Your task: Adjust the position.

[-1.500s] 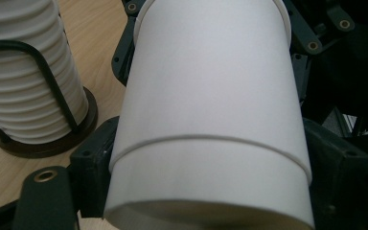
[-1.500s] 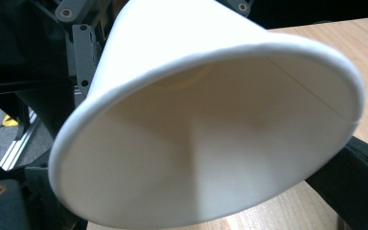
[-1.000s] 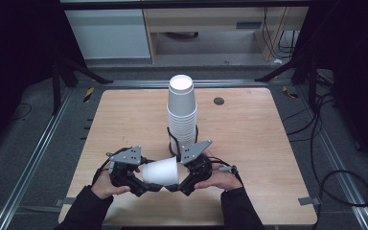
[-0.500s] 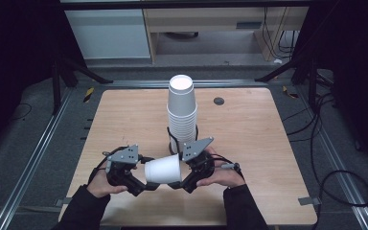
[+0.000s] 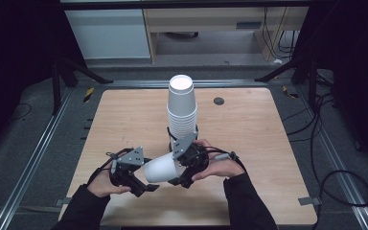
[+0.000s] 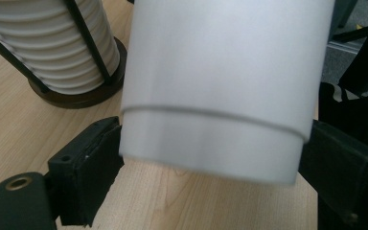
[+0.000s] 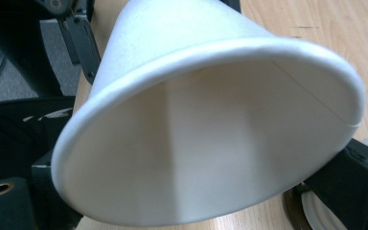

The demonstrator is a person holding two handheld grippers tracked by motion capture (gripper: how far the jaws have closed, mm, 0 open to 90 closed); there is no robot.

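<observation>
White paper cup (image 5: 160,168) lies on its side above the near part of the wooden bench (image 5: 249,129), held between both tools just in front of the tall stack of cups (image 5: 181,106). From above, the left tool (image 5: 133,179) takes its narrow bottom end and the right tool (image 5: 184,167) its wide mouth end. The left gripper view adds what that one hides: black jaws pressed against either side of the cup's base band, with the stack's dark round holder (image 6: 84,93) behind. The right gripper view looks into the open mouth, its rim pinched between jaws spread wide.
</observation>
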